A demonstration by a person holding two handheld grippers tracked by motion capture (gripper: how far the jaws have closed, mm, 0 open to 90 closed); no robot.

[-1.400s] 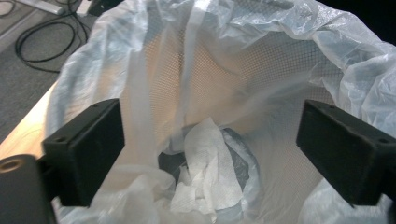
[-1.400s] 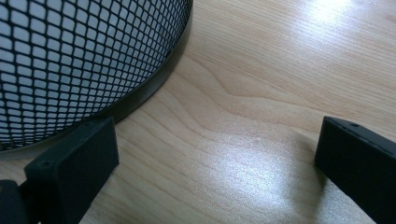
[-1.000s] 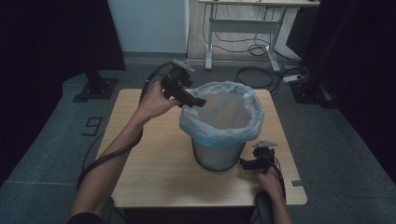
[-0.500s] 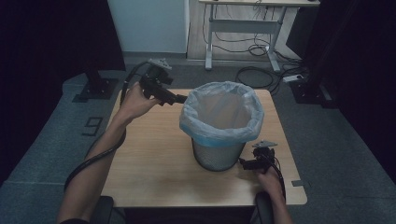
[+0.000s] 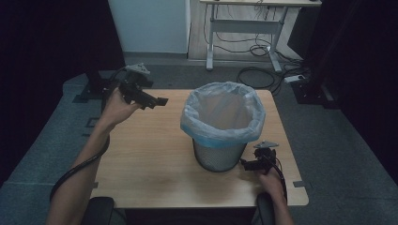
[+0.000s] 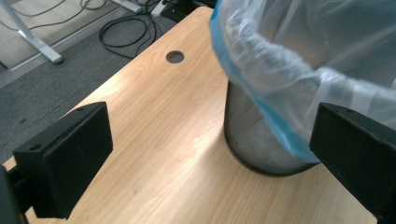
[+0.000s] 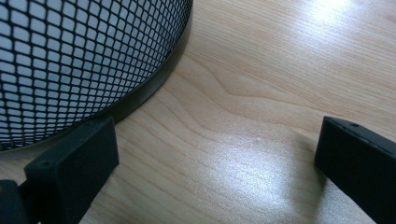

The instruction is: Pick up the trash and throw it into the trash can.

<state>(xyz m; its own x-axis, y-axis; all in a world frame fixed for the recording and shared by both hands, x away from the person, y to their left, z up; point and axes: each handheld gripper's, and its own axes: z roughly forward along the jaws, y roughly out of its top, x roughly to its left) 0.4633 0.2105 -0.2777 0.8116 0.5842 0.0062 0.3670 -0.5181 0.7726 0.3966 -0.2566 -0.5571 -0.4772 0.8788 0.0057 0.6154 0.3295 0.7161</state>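
Both tools stand with their jaws wide apart and nothing between them. Left tool [image 5: 157, 101] is held up in the person's left hand [image 5: 117, 107] over the far left part of the counter [image 5: 145, 154], well apart from the wire-mesh wastebasket [image 5: 220, 157], its jaws pointing toward the basket. Right tool [image 5: 245, 163] sits low, just beside the basket's base at its right near side, in the person's right hand [image 5: 271, 178].

The wastebasket stands upright a little right of the counter's middle. A translucent plastic bag liner [image 5: 223, 115] with a blue edge is folded over its rim and hangs partway down the mesh. In the left gripper view the basket [image 6: 254, 140] and its liner [image 6: 299, 60] rise beyond the open jaws, with a round cable hole [image 6: 175, 56] in the wooden top farther off. In the right gripper view the black mesh wall [image 7: 84, 56] and its solid bottom band curve just beside one jaw; whether they touch I cannot tell.

Beyond the counter, cables [image 5: 256, 75] lie on grey carpet under a white desk frame [image 5: 244, 28].
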